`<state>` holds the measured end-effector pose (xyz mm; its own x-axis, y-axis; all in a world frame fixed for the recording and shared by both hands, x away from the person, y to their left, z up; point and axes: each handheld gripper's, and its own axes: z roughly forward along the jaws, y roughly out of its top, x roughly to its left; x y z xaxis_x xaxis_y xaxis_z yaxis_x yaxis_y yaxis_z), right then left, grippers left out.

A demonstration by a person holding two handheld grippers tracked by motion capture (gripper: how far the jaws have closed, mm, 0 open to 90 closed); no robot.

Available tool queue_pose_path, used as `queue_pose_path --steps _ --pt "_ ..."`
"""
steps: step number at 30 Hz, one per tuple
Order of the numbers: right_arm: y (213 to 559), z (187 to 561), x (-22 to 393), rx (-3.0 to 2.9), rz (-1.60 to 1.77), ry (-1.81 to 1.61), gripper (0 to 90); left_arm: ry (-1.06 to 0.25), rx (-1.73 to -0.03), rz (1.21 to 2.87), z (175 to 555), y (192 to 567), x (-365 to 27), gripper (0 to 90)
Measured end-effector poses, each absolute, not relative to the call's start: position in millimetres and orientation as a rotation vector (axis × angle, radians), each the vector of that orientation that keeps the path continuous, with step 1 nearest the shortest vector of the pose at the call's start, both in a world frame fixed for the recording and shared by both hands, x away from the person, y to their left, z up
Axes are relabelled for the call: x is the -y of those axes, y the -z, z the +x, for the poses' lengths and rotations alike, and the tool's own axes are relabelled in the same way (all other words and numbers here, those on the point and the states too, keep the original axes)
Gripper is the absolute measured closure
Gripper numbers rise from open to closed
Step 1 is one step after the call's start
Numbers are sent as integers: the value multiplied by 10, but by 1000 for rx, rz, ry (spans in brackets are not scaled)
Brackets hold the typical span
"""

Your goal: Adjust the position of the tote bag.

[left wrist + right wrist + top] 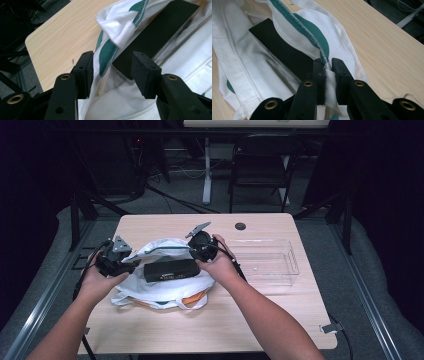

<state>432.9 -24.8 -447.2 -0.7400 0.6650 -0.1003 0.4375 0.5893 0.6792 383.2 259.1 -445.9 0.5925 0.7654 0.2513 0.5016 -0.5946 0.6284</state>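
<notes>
A white cloth bag [165,292] with a green-trimmed rim lies on the wooden table [210,330], and a flat black box [170,270] rests in its mouth. My right gripper [328,67] is shut on the bag's green-edged rim [312,30], at the right of the mouth [192,252]. My left gripper [112,75] stands open at the bag's left side [131,265]. A fold of the bag's rim [120,27] hangs between its jaws, lying against one pad. The black box [155,32] lies just beyond those jaws, and beside my right gripper's jaws [279,47].
A clear plastic tray [292,265] stands on the table to the right of the bag. Something orange [195,297] peeks out under the bag's near edge. A round grommet hole [240,226] sits near the table's far edge. A chair [260,165] stands beyond the table.
</notes>
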Motion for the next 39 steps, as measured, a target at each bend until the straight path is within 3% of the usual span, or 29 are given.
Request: queue_pose_path --steps 17,39 --pt "4465 4348 273 -2462 903 -921 819 -720 -1034 2392 3904 4559 -2615 753" --pt "4459 4356 288 -2440 909 -921 819 -776 -1047 2406 3976 4467 -2524 880"
